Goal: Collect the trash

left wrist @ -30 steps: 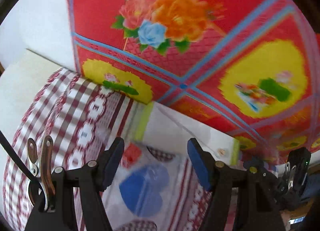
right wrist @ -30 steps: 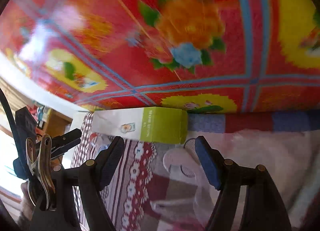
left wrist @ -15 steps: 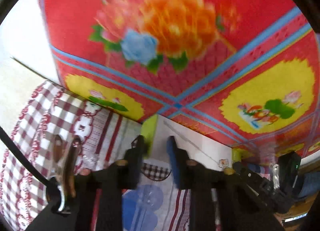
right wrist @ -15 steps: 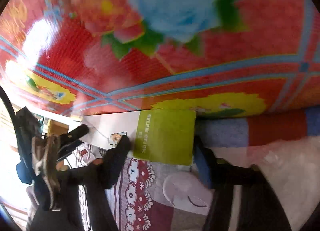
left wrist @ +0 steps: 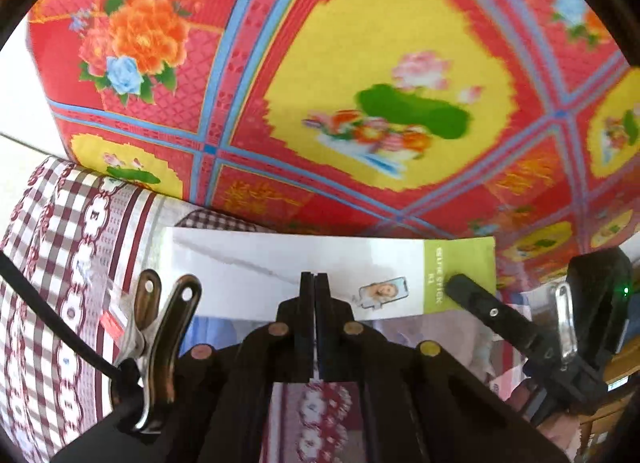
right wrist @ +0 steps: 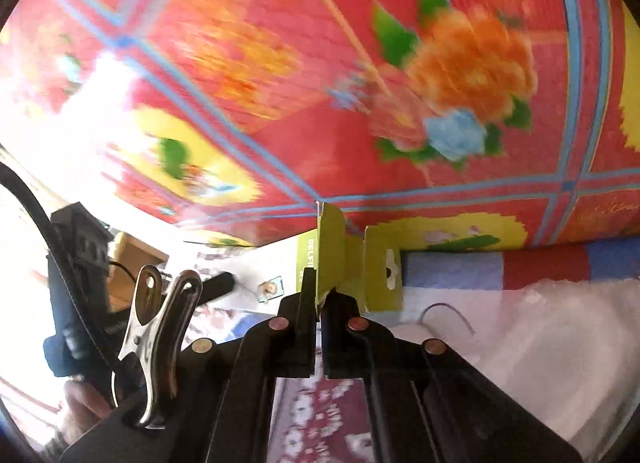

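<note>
A long white selfie-stick box [left wrist: 260,263] with a green end lies across the pillow's edge, against a red floral mat. My left gripper [left wrist: 315,277] is shut, its tips meeting over the middle of the box's white face. I see nothing pinched between them. My right gripper [right wrist: 320,283] is shut on the green end flap of the box [right wrist: 332,255], and the hang tab sticks out just right of it. In the left wrist view a right finger [left wrist: 480,299] reaches onto the green end. A left finger [right wrist: 218,283] shows in the right wrist view, over the white part.
The red floral mat [left wrist: 360,63] fills the background. A maroon-and-white checked pillow [left wrist: 60,263] lies at the left below the box. A white fleecy blanket [right wrist: 540,323] is on the right. A hand [right wrist: 80,399] holds the left gripper's handle.
Both grippers went from open to shut. The right one came up to the green end and shut on its flap. The left one shifted from the box's left end toward its middle.
</note>
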A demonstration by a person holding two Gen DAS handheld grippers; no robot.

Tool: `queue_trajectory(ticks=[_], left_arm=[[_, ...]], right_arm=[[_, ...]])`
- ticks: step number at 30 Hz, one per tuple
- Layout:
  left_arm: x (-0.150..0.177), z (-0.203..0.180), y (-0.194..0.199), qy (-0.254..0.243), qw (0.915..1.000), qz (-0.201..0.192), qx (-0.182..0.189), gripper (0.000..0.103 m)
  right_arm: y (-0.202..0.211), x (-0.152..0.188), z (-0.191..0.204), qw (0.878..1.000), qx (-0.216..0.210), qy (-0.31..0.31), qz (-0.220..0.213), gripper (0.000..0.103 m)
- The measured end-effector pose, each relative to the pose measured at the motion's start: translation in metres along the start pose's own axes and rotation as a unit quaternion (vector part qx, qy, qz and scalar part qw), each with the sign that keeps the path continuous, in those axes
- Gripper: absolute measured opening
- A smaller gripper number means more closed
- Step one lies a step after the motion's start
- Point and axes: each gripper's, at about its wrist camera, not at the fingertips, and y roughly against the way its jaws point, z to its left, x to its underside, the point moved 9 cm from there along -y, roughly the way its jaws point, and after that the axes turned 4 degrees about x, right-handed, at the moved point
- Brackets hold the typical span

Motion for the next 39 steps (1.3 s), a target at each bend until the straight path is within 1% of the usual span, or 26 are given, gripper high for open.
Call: queue_trajectory(ticks=[3,4,6,7,8,9,10,11,13,14,17,19,21,22,23,24,25,26,27,28,31,33,34,35,37,39], left_arm=[[0.011,-0.004,0.019,-0.006,0.9999,-0.007,-0.003,0.000],[0.015,-0.002,0.024,-0.004,1.0000,-0.001,-0.006,0.003],[0.025,0.000,0.028,0.015,0.9998,0.014,-0.004,0.014],[0.032,-0.001,0.028,0.038,0.9987,0.025,0.024,0.034],[0.039,-0.004,0.028,0.077,0.9936,0.037,0.074,0.062],[0.044,-0.007,0.026,0.111,0.9858,0.045,0.118,0.074],[0.048,-0.014,0.022,0.158,0.9700,0.055,0.176,0.084],[0.054,-0.024,0.016,0.206,0.9466,0.068,0.238,0.085],[0.057,-0.035,0.001,0.257,0.9186,0.083,0.289,0.087],[0.059,-0.039,-0.009,0.278,0.9106,0.086,0.293,0.087],[0.068,-0.049,-0.033,0.306,0.9038,0.105,0.280,0.087],[0.068,-0.049,-0.047,0.318,0.9017,0.103,0.274,0.087],[0.073,-0.043,-0.047,0.335,0.8960,0.089,0.278,0.077],[0.072,-0.045,-0.052,0.345,0.8936,0.082,0.275,0.058],[0.072,-0.043,-0.053,0.359,0.8875,0.074,0.279,0.041],[0.072,-0.043,-0.055,0.369,0.8831,0.069,0.281,0.033],[0.060,-0.036,-0.057,0.373,0.8823,0.067,0.279,0.026],[0.062,-0.037,-0.055,0.368,0.8878,0.062,0.269,0.011],[0.060,-0.036,-0.053,0.361,0.8928,0.056,0.263,0.004],[0.059,-0.039,-0.052,0.352,0.8976,0.050,0.261,0.003],[0.063,-0.050,-0.050,0.343,0.8998,0.049,0.265,0.005],[0.075,-0.049,-0.057,0.360,0.9018,0.062,0.231,0.018],[0.084,-0.049,-0.060,0.377,0.8961,0.065,0.225,0.040],[0.093,-0.052,-0.061,0.395,0.8852,0.065,0.238,0.064],[0.105,-0.060,-0.060,0.424,0.8618,0.047,0.275,0.081],[0.107,-0.069,-0.062,0.436,0.8425,0.031,0.315,0.083]], right_arm=[[0.024,-0.002,0.009,1.000,-0.009,0.002,-0.015,0.002],[0.036,-0.002,0.012,1.000,-0.016,0.002,-0.023,0.002],[0.054,-0.001,0.013,0.999,-0.025,-0.005,-0.033,0.002],[0.064,-0.002,0.012,0.999,-0.031,-0.014,-0.040,0.002],[0.071,-0.003,0.008,0.998,-0.035,-0.022,-0.044,0.002],[0.078,-0.004,0.006,0.997,-0.040,-0.033,-0.049,0.002],[0.082,-0.007,0.008,0.997,-0.047,-0.044,-0.052,0.002],[0.086,-0.008,0.004,0.996,-0.052,-0.052,-0.054,0.002],[0.095,-0.007,-0.005,0.995,-0.058,-0.064,-0.057,0.002],[0.095,-0.007,-0.003,0.994,-0.061,-0.069,-0.058,0.002],[0.106,-0.002,-0.014,0.993,-0.069,-0.080,-0.059,0.002],[0.111,0.004,-0.022,0.991,-0.077,-0.094,-0.060,0.002],[0.108,0.008,-0.032,0.989,-0.084,-0.108,-0.060,0.002],[0.111,0.011,-0.035,0.987,-0.091,-0.116,-0.061,0.002],[0.118,0.012,-0.043,0.986,-0.093,-0.121,-0.061,0.002],[0.123,0.014,-0.048,0.986,-0.094,-0.125,-0.063,0.002],[0.128,0.015,-0.053,0.985,-0.090,-0.128,-0.069,0.002],[0.129,0.015,-0.057,0.985,-0.086,-0.132,-0.072,0.002],[0.134,0.016,-0.064,0.984,-0.081,-0.139,-0.075,0.002],[0.138,0.017,-0.074,0.983,-0.077,-0.150,-0.078,0.002],[0.146,0.022,-0.096,0.980,-0.071,-0.171,-0.078,0.002],[0.149,0.025,-0.105,0.979,-0.063,-0.177,-0.075,0.002],[0.149,0.027,-0.109,0.978,-0.068,-0.185,-0.075,0.002],[0.151,0.028,-0.113,0.974,-0.075,-0.197,-0.080,0.002],[0.157,0.028,-0.124,0.963,-0.095,-0.234,-0.093,0.002],[0.160,0.029,-0.135,0.950,-0.120,-0.272,-0.101,0.002]])
